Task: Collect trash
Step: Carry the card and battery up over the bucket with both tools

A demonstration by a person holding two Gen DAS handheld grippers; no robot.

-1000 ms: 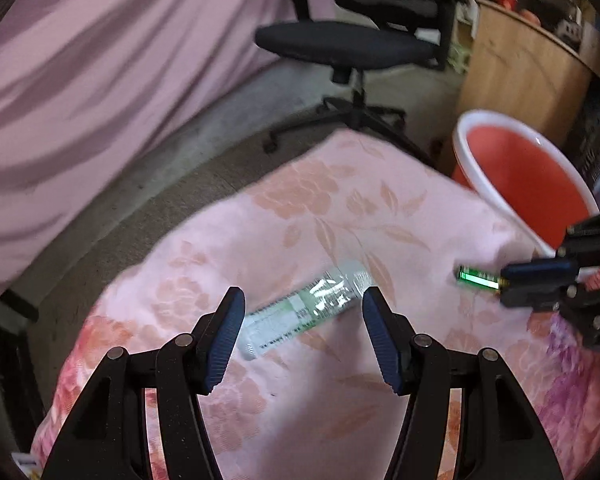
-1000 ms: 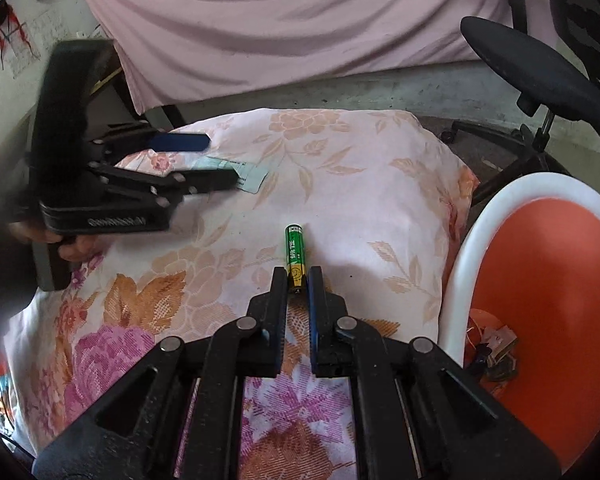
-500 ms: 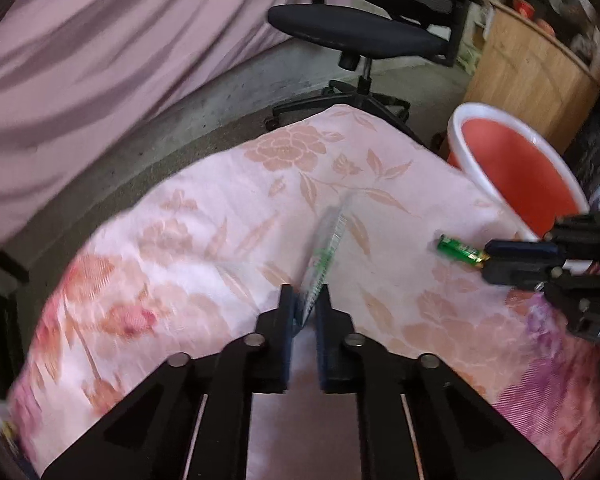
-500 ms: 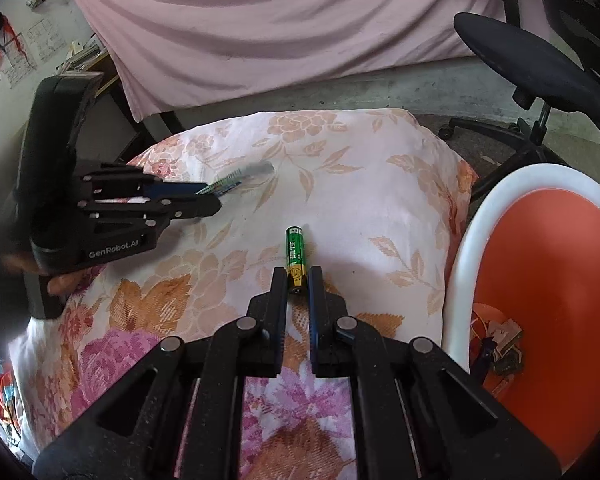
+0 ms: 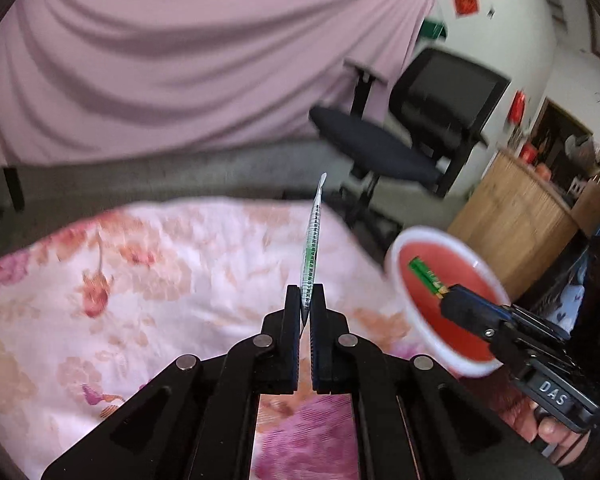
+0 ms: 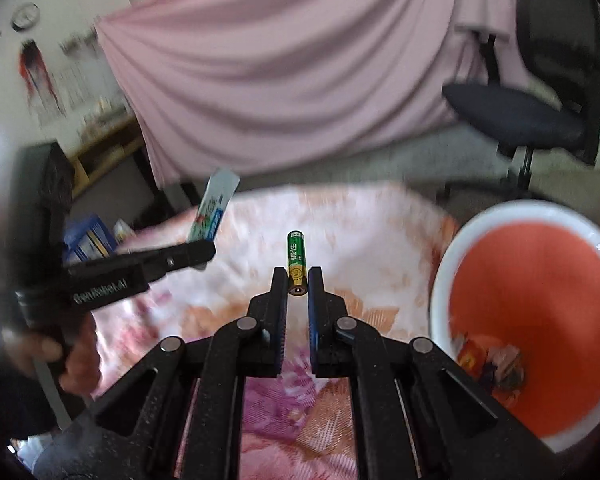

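Left gripper, at the left of the scene, is clenched on a flat green-and-white wrapper, which stands edge-on and rises from between the pads, clear of the floral cloth. One second earlier the same jaws stood wide apart around this wrapper as it lay flat on the cloth; they have since closed and lifted it, so the pick-up stage appears complete for this item. In the right wrist view the wrapper shows broadside above the left gripper, held by a hand. Centre: right gripper is clamped on the gold end of a green battery, the green end projecting forward; it too now hangs above the cloth rather than resting on it. Right: the orange bin with a white rim stands just beside the cloth, scraps already at its bottom; from the left wrist the battery appears in front of the bin's mouth. Judged remaining: carry both items over the bin and release.
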